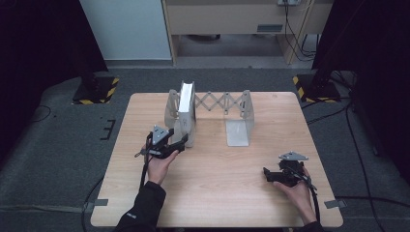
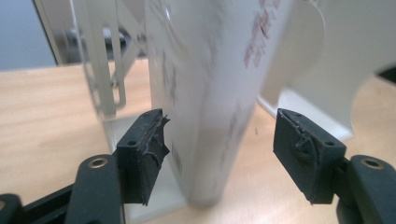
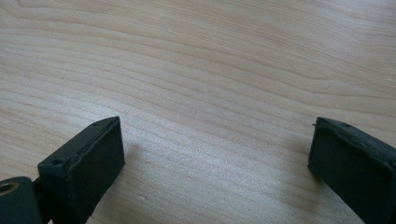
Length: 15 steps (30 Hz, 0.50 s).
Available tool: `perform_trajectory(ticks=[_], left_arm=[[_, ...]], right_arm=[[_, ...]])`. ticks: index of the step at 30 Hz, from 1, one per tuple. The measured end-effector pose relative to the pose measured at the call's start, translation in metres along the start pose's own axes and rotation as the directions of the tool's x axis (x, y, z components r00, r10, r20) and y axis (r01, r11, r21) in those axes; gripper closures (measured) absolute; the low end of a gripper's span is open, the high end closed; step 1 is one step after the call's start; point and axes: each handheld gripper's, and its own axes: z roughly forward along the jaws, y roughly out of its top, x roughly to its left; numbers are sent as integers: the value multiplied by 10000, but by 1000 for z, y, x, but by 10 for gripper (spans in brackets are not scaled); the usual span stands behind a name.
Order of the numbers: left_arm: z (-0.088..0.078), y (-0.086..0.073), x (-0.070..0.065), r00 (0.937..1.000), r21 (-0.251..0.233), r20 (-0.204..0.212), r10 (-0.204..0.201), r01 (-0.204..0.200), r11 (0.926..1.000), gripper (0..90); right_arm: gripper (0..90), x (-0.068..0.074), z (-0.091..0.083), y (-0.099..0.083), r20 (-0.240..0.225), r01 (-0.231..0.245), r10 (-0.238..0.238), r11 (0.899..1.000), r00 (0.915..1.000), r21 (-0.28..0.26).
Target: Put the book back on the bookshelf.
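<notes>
On the desk [image 1: 217, 193] we see an expanding rack [image 1: 212, 104] standing toward the far edge, with a book [image 1: 186, 108] upright in its left end and a bookend plate [image 1: 238, 130] at its right. Our left hand-held gripper [image 1: 180, 143] sits just before the book, which lies between its jaws. Our right hand-held gripper [image 1: 267, 175] lies well apart, near the right front.

white book [image 1: 186, 108] upright in rack [image 1: 240, 126]

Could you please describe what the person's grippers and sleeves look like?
Both the left gripper and the right gripper are black, each topped by a grey three-cornered plate and trailing a black cable. Their jaws end in blocky black pads, worn and ragged at the edges. The sleeves are dark.
</notes>
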Motion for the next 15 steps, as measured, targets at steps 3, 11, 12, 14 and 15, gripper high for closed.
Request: perform_trajectory(ticks=[3, 11, 12, 14, 15], left_arm=[[-9, -9, -1, 9998, 199, 167, -142, 139, 9997, 311], [-26, -34, 13, 9996, 1256, 107, -268, 252, 9918, 281], [-28, -37, 16, 9996, 1402, 38, -276, 267, 9898, 270], [-33, -44, 23, 9995, 1656, -139, -275, 294, 9858, 268], [-35, -49, 27, 9992, 1812, -232, -317, 354, 9828, 265]], right_arm=[[38, 0, 0, 0, 0, 2, -2, 10000, 10000, 0], [39, 0, 0, 0, -71, 94, -94, 10000, 9999, -15], [40, 0, 0, 0, -76, 62, -62, 10000, 10000, -10], [41, 0, 0, 0, -80, 57, -57, 10000, 10000, -13], [47, 0, 0, 0, -77, 91, -92, 10000, 9999, -28]])
